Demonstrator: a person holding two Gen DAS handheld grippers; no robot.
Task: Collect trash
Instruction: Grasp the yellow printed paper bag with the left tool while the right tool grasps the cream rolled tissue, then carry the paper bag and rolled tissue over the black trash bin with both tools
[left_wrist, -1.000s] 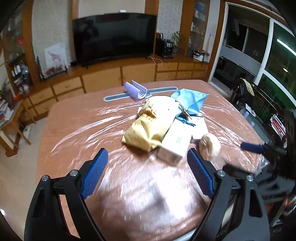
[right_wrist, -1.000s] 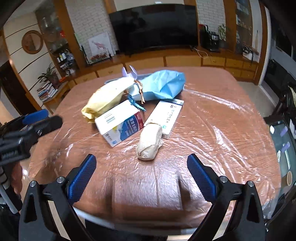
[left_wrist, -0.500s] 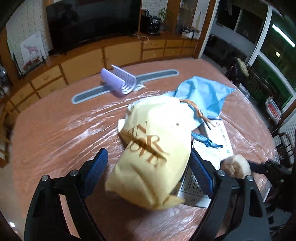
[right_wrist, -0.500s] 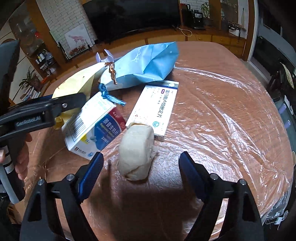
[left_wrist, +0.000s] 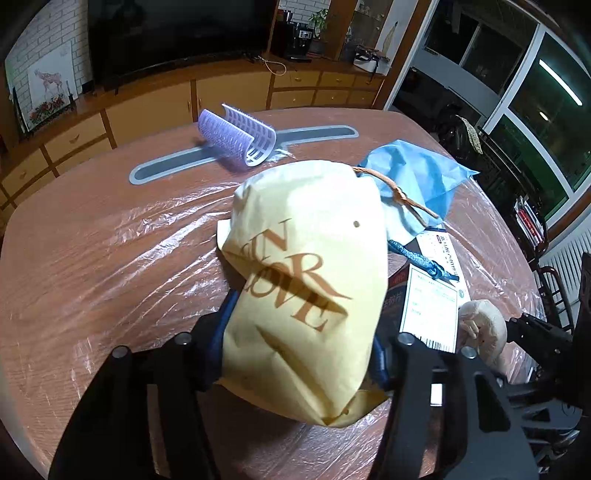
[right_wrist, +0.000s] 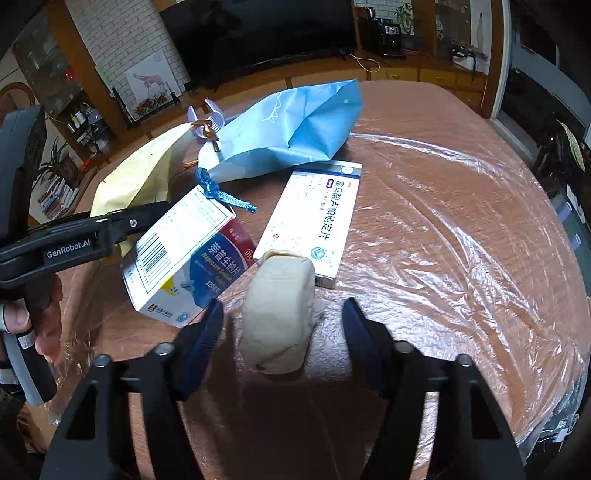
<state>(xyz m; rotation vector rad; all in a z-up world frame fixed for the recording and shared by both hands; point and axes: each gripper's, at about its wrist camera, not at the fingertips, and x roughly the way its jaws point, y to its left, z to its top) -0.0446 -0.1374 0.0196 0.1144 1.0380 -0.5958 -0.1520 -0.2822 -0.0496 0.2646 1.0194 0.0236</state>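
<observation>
Crumpled beige wad (right_wrist: 279, 311) between open fingers (right_wrist: 210, 332).

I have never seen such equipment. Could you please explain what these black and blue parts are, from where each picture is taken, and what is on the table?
No robot arm is here: a person holds a two-finger gripper in each hand, and each gripper carries a wide-angle camera looking along its fingers. In the left camera's picture, the left gripper has closed on the near end of a yellow paper bag. In the right camera's picture, the right gripper is open, its fingers on either side of a wad of paper without touching it. On the plastic-covered table also lie a blue bag and two medicine boxes.
</observation>
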